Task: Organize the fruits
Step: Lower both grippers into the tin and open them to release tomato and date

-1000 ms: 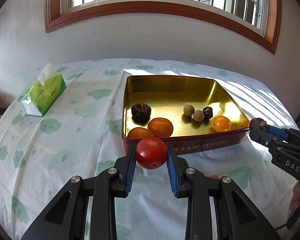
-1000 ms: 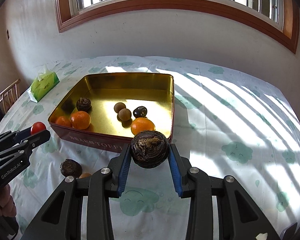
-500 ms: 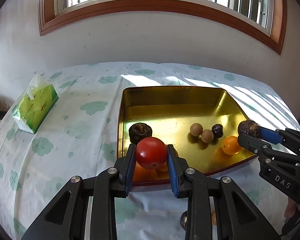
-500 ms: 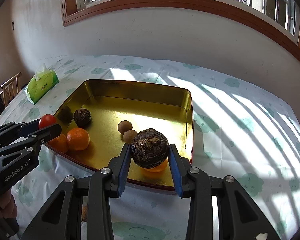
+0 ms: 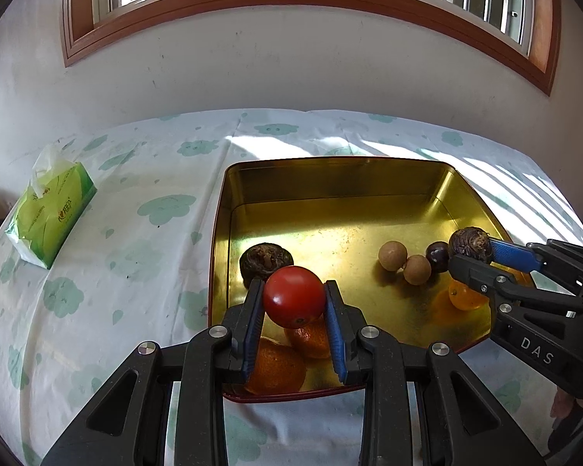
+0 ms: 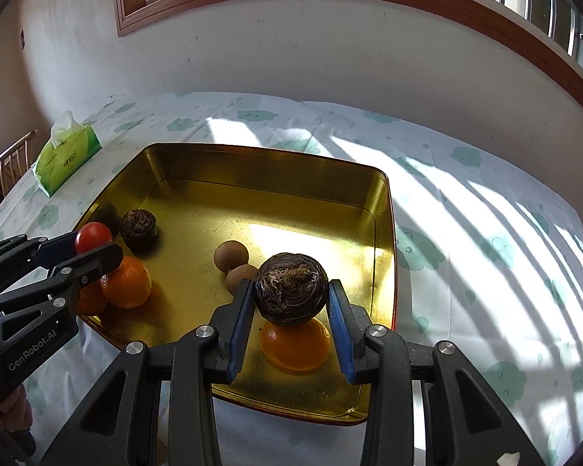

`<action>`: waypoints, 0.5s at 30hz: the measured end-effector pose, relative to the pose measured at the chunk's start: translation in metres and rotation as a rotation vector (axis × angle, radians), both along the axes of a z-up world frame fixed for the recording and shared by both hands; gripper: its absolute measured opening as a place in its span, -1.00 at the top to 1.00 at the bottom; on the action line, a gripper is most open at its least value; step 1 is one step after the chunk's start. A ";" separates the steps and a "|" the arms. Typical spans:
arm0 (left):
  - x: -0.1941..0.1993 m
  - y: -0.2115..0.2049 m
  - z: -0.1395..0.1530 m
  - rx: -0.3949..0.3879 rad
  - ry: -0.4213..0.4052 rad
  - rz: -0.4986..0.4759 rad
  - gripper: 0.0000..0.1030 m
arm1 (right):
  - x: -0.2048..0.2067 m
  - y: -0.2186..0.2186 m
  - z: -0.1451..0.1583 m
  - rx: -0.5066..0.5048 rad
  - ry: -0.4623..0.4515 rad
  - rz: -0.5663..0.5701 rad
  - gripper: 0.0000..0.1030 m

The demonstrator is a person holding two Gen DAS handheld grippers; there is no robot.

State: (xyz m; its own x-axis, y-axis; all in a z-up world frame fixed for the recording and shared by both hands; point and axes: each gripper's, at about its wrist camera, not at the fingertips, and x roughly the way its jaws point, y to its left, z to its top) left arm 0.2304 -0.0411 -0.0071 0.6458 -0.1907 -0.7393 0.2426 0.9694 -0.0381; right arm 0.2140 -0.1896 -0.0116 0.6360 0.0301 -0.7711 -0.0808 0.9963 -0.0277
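Observation:
A gold tin tray (image 5: 330, 178) (image 6: 252, 163) sits on the table. My left gripper (image 5: 294, 320) is shut on a red tomato (image 5: 294, 296) (image 6: 93, 236) above the tray's near left corner, over two oranges (image 5: 276, 365). My right gripper (image 6: 290, 318) is shut on a dark brown wrinkled fruit (image 6: 290, 289) (image 5: 469, 244) above the tray's near right part, over a small orange (image 6: 295, 345). In the tray also lie another dark wrinkled fruit (image 5: 266, 259) (image 6: 139, 229), two tan round fruits (image 5: 392, 255) (image 6: 231, 256) and a dark small fruit (image 5: 436, 256).
A green tissue pack (image 5: 48, 213) (image 6: 66, 159) lies at the table's left. The cloth (image 5: 136, 233) has a cloud print. A wall and window stand behind the table. A wooden chair (image 6: 7, 163) is at the far left.
Both grippers have moved forward with their fruits, from in front of the tray's near wall to above the tray's inside. Both stay shut.

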 end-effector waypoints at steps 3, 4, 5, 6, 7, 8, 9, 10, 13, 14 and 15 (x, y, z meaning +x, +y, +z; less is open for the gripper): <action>0.001 0.000 -0.003 0.002 0.003 0.001 0.40 | 0.001 0.000 -0.001 0.000 0.000 0.001 0.32; 0.001 0.000 -0.003 0.003 0.001 0.001 0.40 | 0.002 0.000 -0.002 0.002 0.001 0.000 0.32; 0.001 -0.001 -0.003 0.005 0.001 0.000 0.40 | 0.003 -0.001 -0.002 0.005 0.003 -0.003 0.31; 0.001 -0.001 -0.003 0.007 0.002 -0.001 0.40 | 0.003 -0.001 -0.003 0.008 0.005 -0.007 0.31; 0.001 -0.001 -0.003 0.008 0.001 -0.003 0.40 | 0.004 -0.002 -0.004 0.011 0.010 -0.010 0.31; 0.001 -0.001 -0.003 0.011 0.000 -0.004 0.40 | 0.004 -0.003 -0.005 0.015 0.013 -0.011 0.30; 0.001 -0.002 -0.003 0.014 0.000 -0.005 0.40 | 0.004 -0.003 -0.005 0.016 0.011 -0.014 0.30; 0.002 -0.002 -0.003 0.016 0.000 -0.004 0.39 | 0.005 -0.003 -0.005 0.015 0.011 -0.016 0.30; 0.002 -0.001 -0.003 0.014 0.003 -0.002 0.38 | 0.004 -0.002 -0.004 0.014 0.014 -0.011 0.29; 0.003 -0.001 -0.004 0.013 0.005 -0.002 0.38 | 0.004 -0.002 -0.004 0.012 0.014 -0.010 0.29; 0.003 -0.001 -0.003 0.012 0.006 -0.003 0.38 | 0.003 -0.002 -0.004 0.011 0.015 -0.009 0.29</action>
State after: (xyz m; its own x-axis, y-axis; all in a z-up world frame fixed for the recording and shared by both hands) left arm 0.2337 -0.0421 -0.0106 0.6410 -0.1834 -0.7453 0.2451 0.9691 -0.0277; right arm 0.2175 -0.1916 -0.0158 0.6249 0.0335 -0.7800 -0.0725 0.9973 -0.0153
